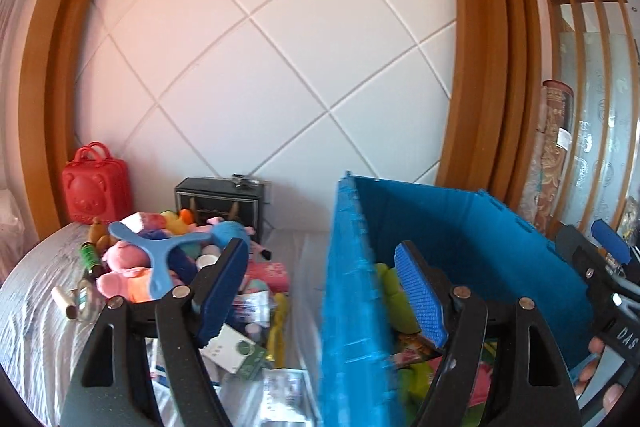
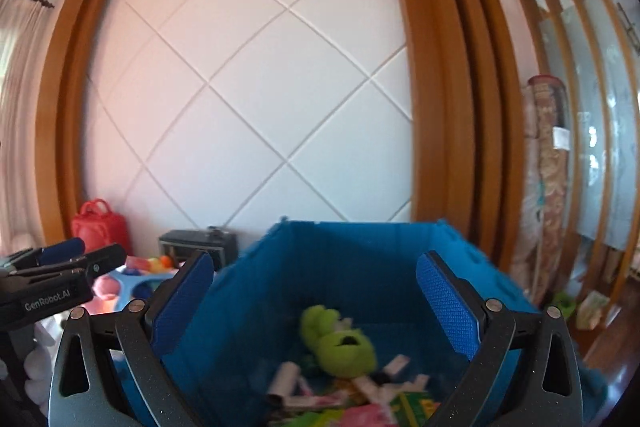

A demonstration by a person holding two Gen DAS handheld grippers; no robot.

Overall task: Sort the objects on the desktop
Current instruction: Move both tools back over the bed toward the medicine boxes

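The right gripper (image 2: pixel 314 307) stands fully open and holds nothing. It is aimed into the blue bin (image 2: pixel 360 259), whose open mouth lies directly ahead and below its pads. A green plush toy (image 2: pixel 338 339) lies on the bin floor between and below the two pads, clear of both, among cards and packets. This placement suggests the bin is the sorting destination, so the wide jaws suit a release point.

The left gripper (image 1: pixel 320 291) is also open and empty. It straddles the near left wall of the bin: one pad sits over the bin interior, the other over the unsorted pile. That pile (image 1: pixel 180 259) lies ahead and to the left of it, on the cloth-covered bench (image 1: pixel 36 307), and includes a blue three-armed toy (image 1: pixel 160 247) resting on a pink plush (image 1: pixel 124 267). Judged from this heading, the next pick comes from the pile. Loose, overlapping items may shift when one is lifted.
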